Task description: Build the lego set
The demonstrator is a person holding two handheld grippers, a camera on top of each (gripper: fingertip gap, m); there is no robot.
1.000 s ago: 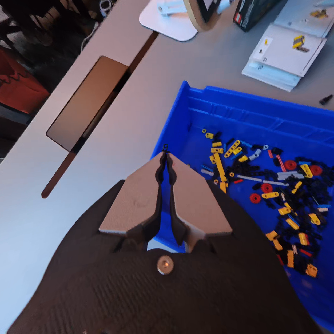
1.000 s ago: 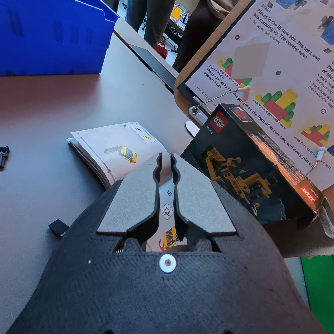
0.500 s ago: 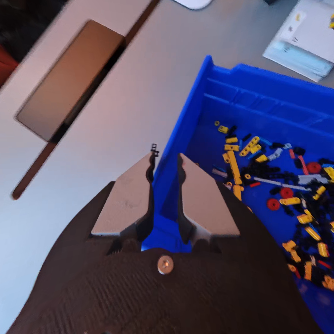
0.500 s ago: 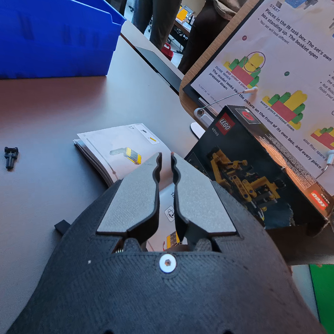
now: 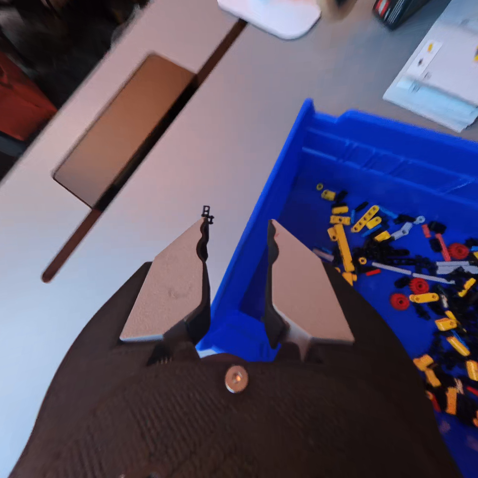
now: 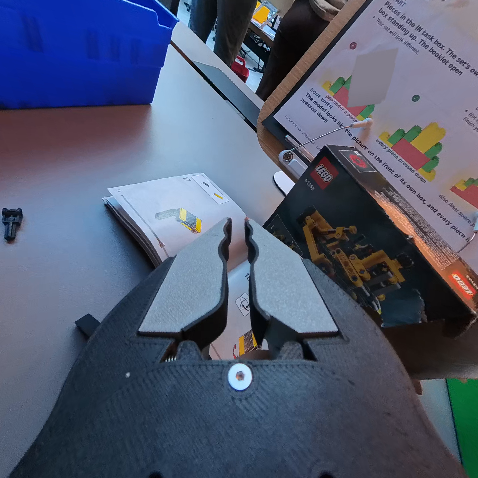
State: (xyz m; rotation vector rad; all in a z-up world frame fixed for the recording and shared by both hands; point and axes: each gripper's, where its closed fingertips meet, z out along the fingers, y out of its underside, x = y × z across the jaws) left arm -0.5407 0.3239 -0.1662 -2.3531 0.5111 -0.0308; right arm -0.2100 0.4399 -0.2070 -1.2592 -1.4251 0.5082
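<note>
My left gripper [image 5: 237, 221] is open, its jaws wide apart above the left wall of the blue bin [image 5: 261, 222]. A tiny black Lego piece [image 5: 207, 214] sits at the tip of its left finger, not clamped; I cannot tell whether it clings there or lies on the table. The bin holds several loose yellow, black and red Lego pieces [image 5: 388, 258]. My right gripper [image 6: 237, 220] is empty, open by a narrow gap, above the open instruction booklet [image 6: 165, 207]. A small black Lego pin [image 6: 11, 223] lies on the table left of the booklet.
The Lego box [image 6: 362, 245] stands right of the booklet, in front of a leaning instruction board [image 6: 388, 90]. The blue bin [image 6: 77, 57] is at the far left. A flat black piece [image 6: 86, 323] lies by my right gripper. The table [image 5: 155, 116] has a cable slot. People stand behind. Tip to tip, the grippers are about 35 centimeters apart. The right tips stand about 15 centimeters off the small black Lego pin [image 6: 11, 223].
My left gripper has opened from shut on the tiny black piece to wide apart; the piece stays at the left fingertip. The right gripper has barely shifted and keeps the same narrow gap.
</note>
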